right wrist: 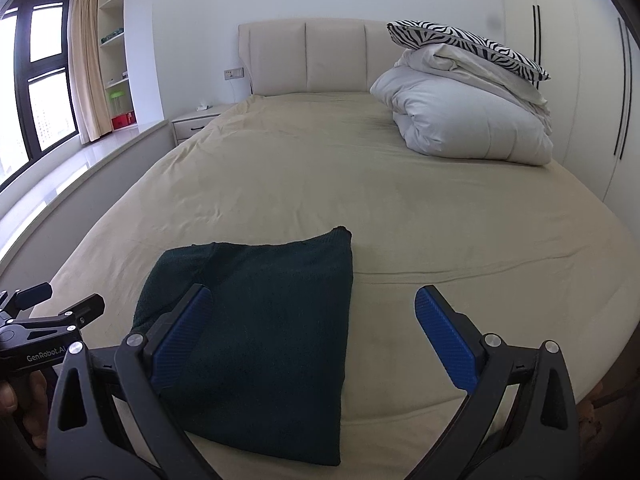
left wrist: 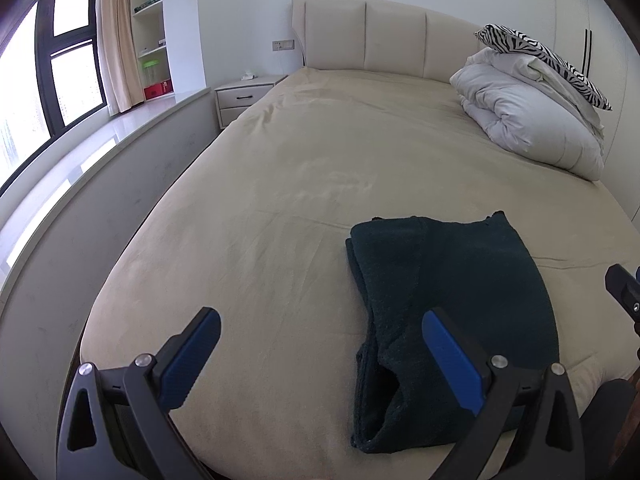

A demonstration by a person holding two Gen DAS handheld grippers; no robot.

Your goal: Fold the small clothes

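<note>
A dark green knitted garment lies folded into a flat rectangle near the foot of the beige bed. In the left wrist view my left gripper is open, hovering above the bed just left of the garment, its right finger over the cloth's near left part. In the right wrist view the same garment sits low and left. My right gripper is open above its right edge, with nothing between the blue pads. The left gripper shows at the left edge, held by a hand.
A folded white duvet topped by a zebra-print pillow sits at the head of the bed on the right. A nightstand, window ledge and shelves lie to the left. Wardrobe doors stand on the right.
</note>
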